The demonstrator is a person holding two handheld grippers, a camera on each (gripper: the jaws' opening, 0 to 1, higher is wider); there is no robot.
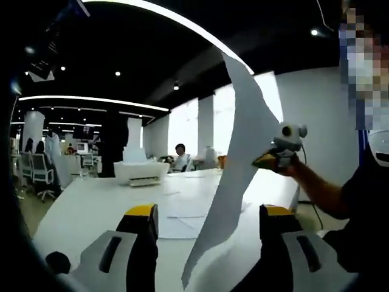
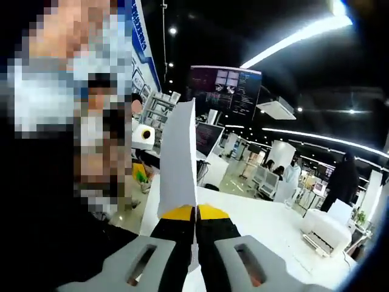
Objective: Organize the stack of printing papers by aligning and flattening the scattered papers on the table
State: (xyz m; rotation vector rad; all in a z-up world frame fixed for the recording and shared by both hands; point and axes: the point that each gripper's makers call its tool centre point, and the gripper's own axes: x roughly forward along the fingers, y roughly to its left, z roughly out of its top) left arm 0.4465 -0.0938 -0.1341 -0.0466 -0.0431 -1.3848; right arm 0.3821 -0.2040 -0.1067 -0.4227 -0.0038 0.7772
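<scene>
A white sheet of paper (image 1: 234, 164) hangs in the air over the white table (image 1: 91, 207), bent and running from top right down to bottom centre. The right gripper (image 1: 275, 160) is shut on its right edge, held by a person's hand. In the right gripper view the same sheet (image 2: 179, 152) rises edge-on from the closed yellow-tipped jaws of my right gripper (image 2: 196, 212). My left gripper (image 1: 209, 212) is open, and the sheet's lower end hangs in the gap between its jaws without touching them. Several more sheets (image 1: 182, 220) lie flat and loosely spread on the table behind.
A white printer (image 1: 141, 170) stands further back on the table, also visible as the printer (image 2: 325, 230) at the right. The person's arm and dark-clothed body (image 1: 358, 213) fill the right side. Office chairs (image 1: 36, 173) and seated people are beyond the table.
</scene>
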